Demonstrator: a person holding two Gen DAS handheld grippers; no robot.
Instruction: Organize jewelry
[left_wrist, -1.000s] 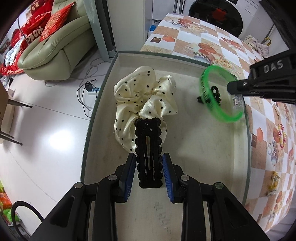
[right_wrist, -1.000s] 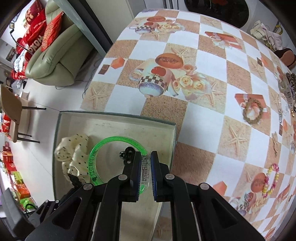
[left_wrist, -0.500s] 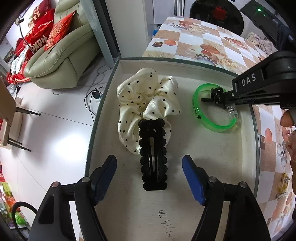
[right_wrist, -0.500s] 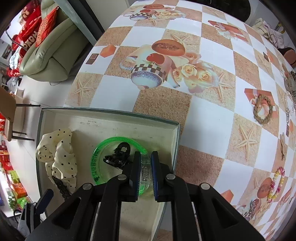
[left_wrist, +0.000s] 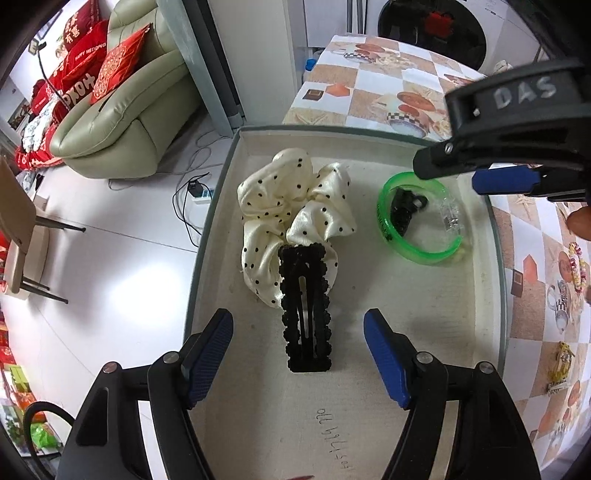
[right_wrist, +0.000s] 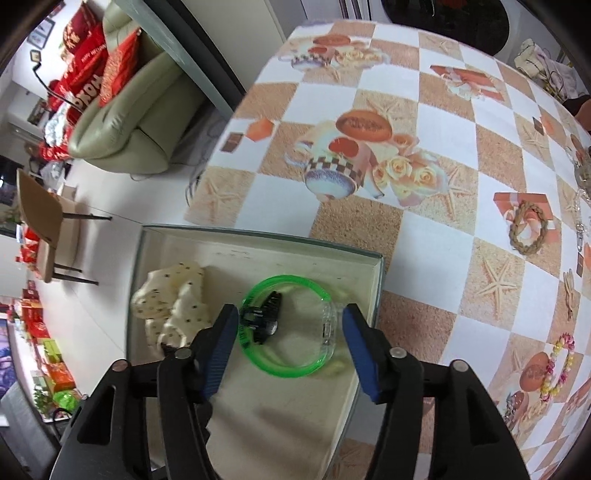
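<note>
— Both sets of fingers are spread wide, do you see? On the left gripper the blue pads stand well apart and grip nothing.

— Yes, and the black hair clip lies flat between them, touching neither pad. Its far end rests on the cream dotted scrunchie.

— What about the right gripper?

— Same: its fingers are apart, empty, hovering over the green bangle. The bangle lies on the tray floor, near the right wall.

— Something dark sits inside that ring.

— A small black claw clip, lying within the bangle's loop, toward its left side. The bangle's clear clasp is on the opposite side.

— So everything is in the shallow tray?

— Scrunchie, hair clip, bangle, claw clip, all inside it. The tray stands on the checkered tablecloth, and a bead bracelet lies on the cloth, well apart.
</note>
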